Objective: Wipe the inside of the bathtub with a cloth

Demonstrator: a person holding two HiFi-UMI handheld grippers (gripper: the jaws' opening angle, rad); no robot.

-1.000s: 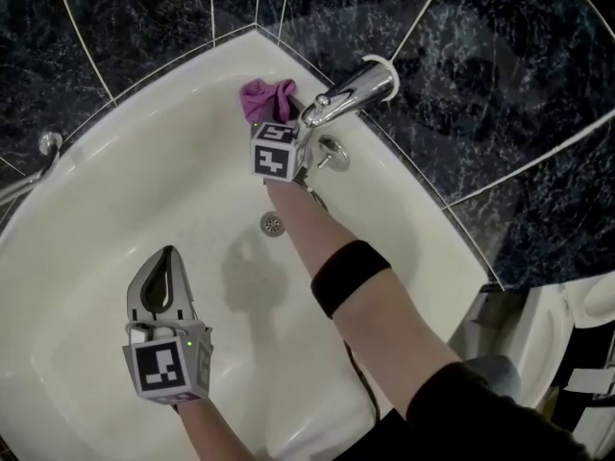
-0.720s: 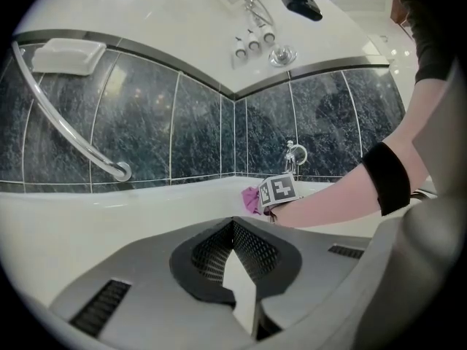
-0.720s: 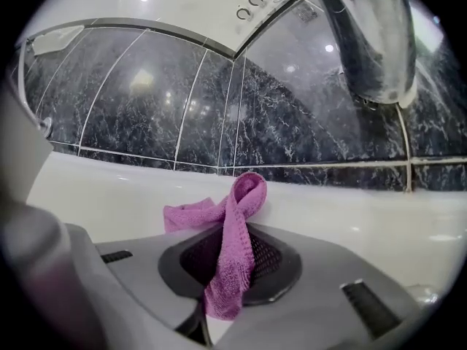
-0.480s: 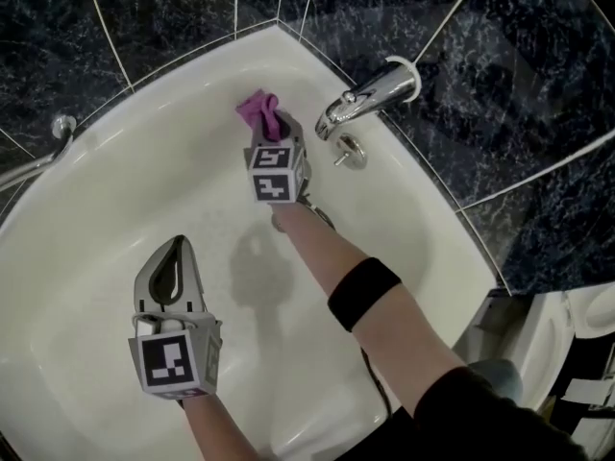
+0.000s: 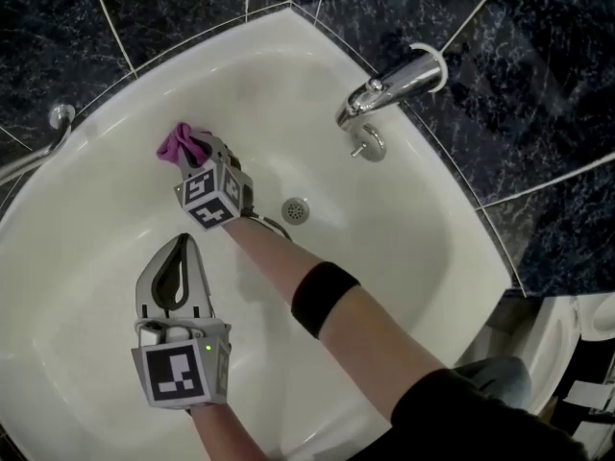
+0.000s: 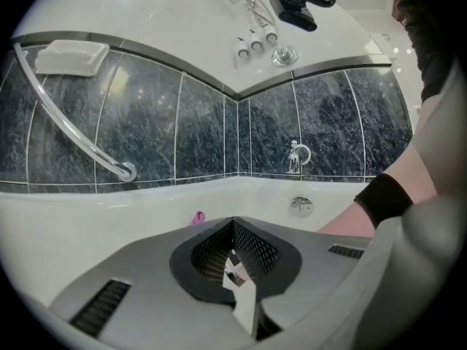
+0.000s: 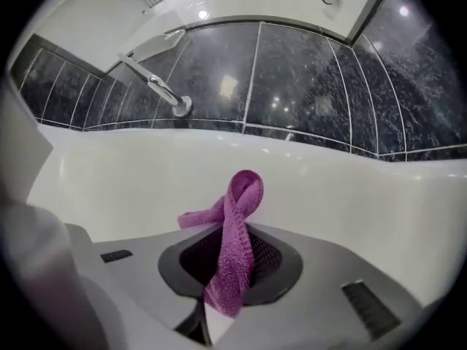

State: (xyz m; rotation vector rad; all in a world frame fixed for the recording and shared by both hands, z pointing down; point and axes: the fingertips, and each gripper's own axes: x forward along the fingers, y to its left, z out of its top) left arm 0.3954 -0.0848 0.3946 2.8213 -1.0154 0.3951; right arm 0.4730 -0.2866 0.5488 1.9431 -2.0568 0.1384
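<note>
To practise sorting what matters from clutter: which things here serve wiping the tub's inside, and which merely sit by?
In the job: purple cloth, right gripper clamped on it, white bathtub.
Just there: chrome spout, drain, grab bar, left gripper, shut and empty.

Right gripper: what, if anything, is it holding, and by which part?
The cloth, pinched at its bunched middle by the right gripper; a loop pokes out ahead.
</note>
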